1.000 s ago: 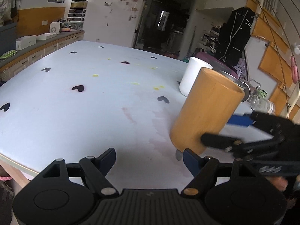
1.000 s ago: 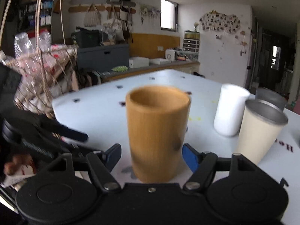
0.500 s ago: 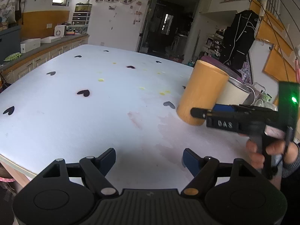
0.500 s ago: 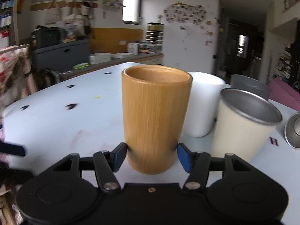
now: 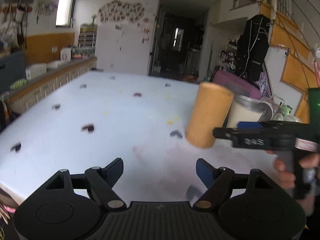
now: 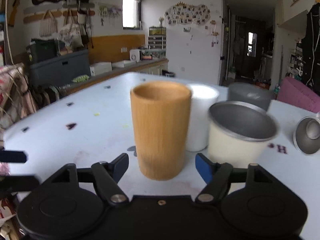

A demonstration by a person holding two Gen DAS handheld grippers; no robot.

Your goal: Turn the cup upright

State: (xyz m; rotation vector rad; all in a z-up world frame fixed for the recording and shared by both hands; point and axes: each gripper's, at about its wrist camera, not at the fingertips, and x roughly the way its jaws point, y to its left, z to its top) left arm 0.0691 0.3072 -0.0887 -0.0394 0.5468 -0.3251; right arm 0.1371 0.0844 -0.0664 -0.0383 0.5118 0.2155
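Note:
The wooden cup point(image 6: 160, 128) stands upright on the white table point(image 6: 90, 132), mouth up. It also shows in the left wrist view point(image 5: 209, 118) at the right. My right gripper point(image 6: 162, 165) is open, its blue pads a little apart from the cup's sides, just in front of its base. It shows from the side in the left wrist view point(image 5: 226, 131), beside the cup. My left gripper point(image 5: 160, 172) is open and empty over the near part of the table, well left of the cup.
Behind the wooden cup stand a white cup point(image 6: 200, 120), a cream metal-lined cup point(image 6: 238, 134) and a grey cup point(image 6: 250, 96). A metal cup point(image 6: 308, 136) lies on its side at far right. Dark heart marks dot the table. A counter runs along the left.
My right gripper has opened and let go of the wooden cup, drawing back a little. The cup stays upright. The left gripper has pulled back and tilted up.

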